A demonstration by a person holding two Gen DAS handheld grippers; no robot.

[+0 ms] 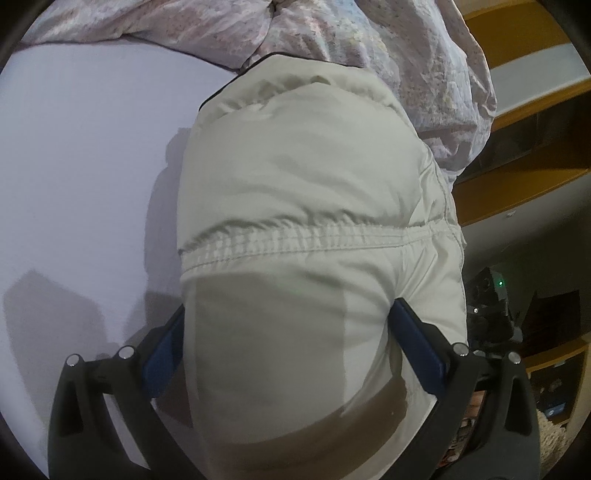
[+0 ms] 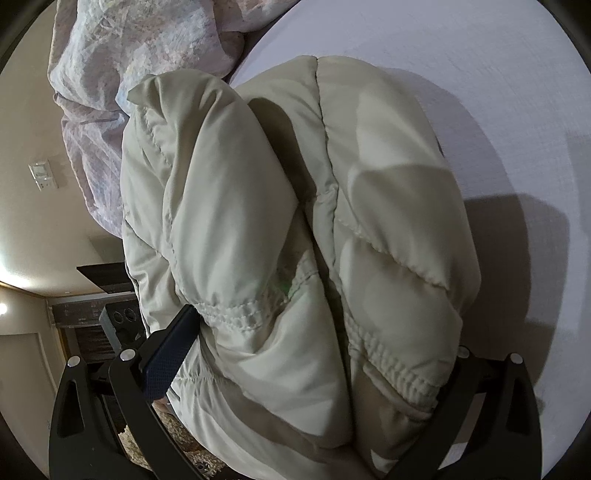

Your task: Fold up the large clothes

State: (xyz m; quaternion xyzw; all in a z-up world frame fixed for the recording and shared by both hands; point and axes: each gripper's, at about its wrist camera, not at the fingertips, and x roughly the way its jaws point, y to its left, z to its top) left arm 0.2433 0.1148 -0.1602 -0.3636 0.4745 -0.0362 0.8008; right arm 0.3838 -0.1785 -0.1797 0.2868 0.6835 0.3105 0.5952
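A cream puffer jacket (image 1: 306, 177) is held bunched above the pale bed sheet (image 1: 81, 155), its elastic hem clamped by both the left gripper (image 1: 288, 339) and right gripper (image 2: 317, 354), presumably so it can be laid folded there.

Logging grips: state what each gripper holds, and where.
Both hold the cream puffer jacket: left gripper at its elastic-gathered hem; right gripper around the bunched cuffs.

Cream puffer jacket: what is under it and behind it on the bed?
The cream puffer jacket lies on a pale lilac sheet, with a crumpled floral duvet behind it. Anything directly beneath the jacket is covered by its bulk.
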